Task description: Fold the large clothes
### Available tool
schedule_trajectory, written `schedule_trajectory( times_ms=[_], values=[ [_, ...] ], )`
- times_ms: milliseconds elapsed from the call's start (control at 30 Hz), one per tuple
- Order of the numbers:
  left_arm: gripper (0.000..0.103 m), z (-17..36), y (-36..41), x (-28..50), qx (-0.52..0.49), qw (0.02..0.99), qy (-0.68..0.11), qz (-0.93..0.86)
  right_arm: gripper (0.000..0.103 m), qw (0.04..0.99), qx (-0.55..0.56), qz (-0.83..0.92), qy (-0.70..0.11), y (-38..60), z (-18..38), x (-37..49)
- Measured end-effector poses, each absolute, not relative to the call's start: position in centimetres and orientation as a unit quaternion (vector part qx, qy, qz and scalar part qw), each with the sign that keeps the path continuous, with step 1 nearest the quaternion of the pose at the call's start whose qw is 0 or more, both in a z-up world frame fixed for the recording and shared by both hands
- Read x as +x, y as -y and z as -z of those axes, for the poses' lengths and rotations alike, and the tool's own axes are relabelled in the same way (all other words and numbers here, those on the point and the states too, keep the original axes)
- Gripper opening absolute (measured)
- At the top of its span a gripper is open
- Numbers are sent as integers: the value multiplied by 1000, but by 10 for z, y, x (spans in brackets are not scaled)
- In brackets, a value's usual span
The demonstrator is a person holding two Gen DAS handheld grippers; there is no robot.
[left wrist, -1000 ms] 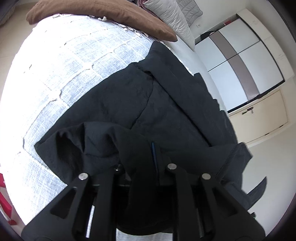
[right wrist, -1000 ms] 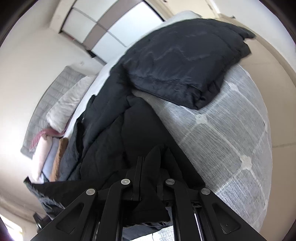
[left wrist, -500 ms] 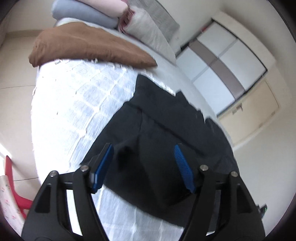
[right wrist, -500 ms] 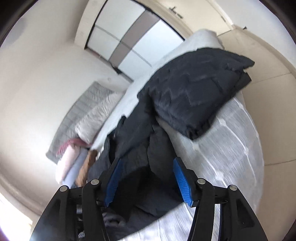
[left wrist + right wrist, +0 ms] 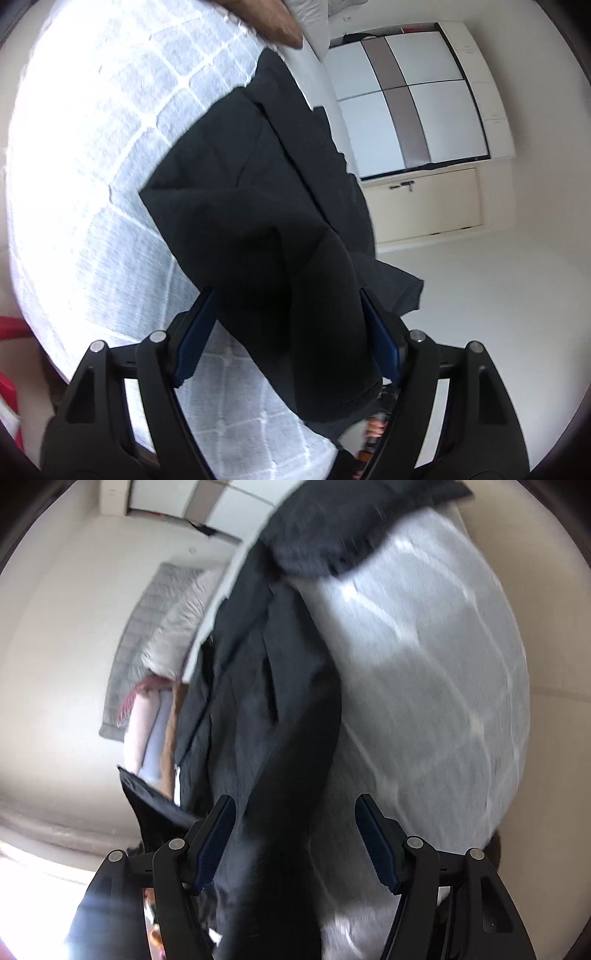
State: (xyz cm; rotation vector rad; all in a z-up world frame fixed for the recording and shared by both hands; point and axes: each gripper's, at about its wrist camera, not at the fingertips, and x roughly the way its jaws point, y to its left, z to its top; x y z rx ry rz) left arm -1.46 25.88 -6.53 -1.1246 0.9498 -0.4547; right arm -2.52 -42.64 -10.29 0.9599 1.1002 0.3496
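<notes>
The large black fabric garment lies on the white quilted bed — both the left gripper and right gripper stand spread wide, fabric between their blue-padded fingers, ungripped.

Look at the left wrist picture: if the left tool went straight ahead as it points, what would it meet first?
Most likely the black garment, whose fold already lies between the open fingers of the left tool; the white bedspread lies beneath it.

The left gripper and right gripper both hold their blue-padded jaws spread wide apart.
</notes>
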Motion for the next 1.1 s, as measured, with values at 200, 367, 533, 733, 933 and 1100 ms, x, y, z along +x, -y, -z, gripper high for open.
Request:
schedule_trajectory(
  times_ms=[200,367,533,733,933,1100],
  values=[
    [46,59,-238,-16,-461,730,-448,231,22,723,423,-220,-500,402,99,-53],
    [8,39,-217,-3,-436,758,-432,222,11,748,431,-256,-435,391,65,-43],
    [7,1,-201,15,-419,795,-383,216,10,794,412,-248,-371,386,16,-18],
    [7,-40,-205,59,-411,824,-337,195,9,838,383,-210,-327,374,-35,44],
    [7,-75,-212,120,-387,854,-307,165,9,852,392,-153,-311,373,-50,120],
    [8,-78,-220,188,-368,875,-294,115,9,855,399,-104,-315,373,-45,196]
  ],
)
